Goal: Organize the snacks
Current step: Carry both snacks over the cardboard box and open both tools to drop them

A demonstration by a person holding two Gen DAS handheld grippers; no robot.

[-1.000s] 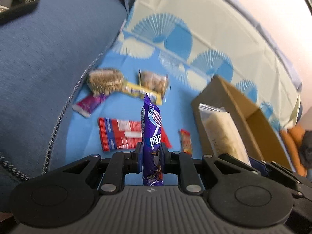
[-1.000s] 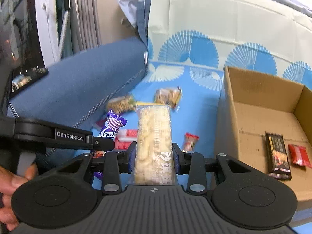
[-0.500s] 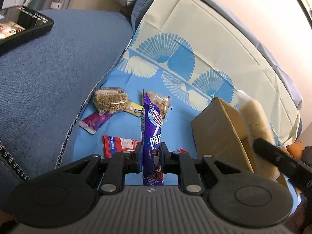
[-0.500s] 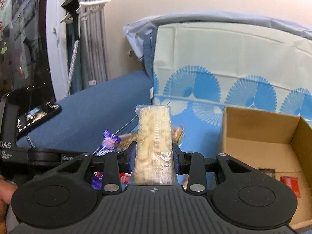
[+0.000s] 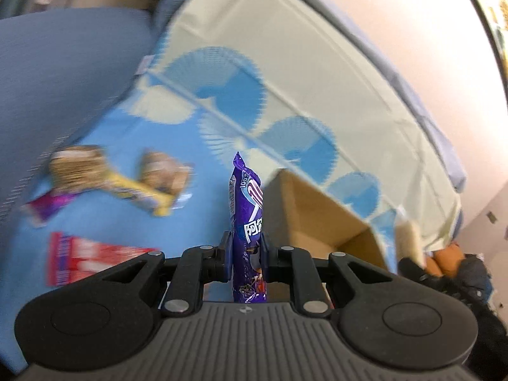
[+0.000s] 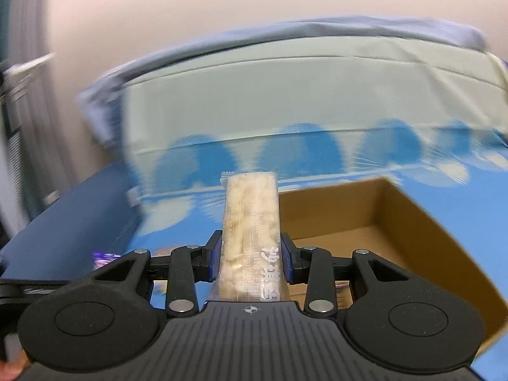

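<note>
Cloth, blue with pale fan prints [image 5: 104, 225], covers the surface and runs up behind it in both wrist views. On it stands an open brown cardboard box [image 6: 422, 238], its near wall low in the right wrist view and its corner showing past the purple packet in the left one.

Black left gripper [image 5: 246, 254] is clamped on a tall purple foil snack packet [image 5: 246, 209], which stands upright between the pads. Black right gripper [image 6: 250, 258] pinches a long clear wrapper of pale puffed-rice bar [image 6: 250, 216], pointing out over the box's near edge.

Loose snacks lie blurred on the cloth left of the box: a flat red-and-white packet [image 5: 82, 262], a clear bag of brown grain bars [image 5: 76, 165], a yellow-ended wrapper [image 5: 139, 192] and a small magenta packet [image 5: 47, 204].
</note>
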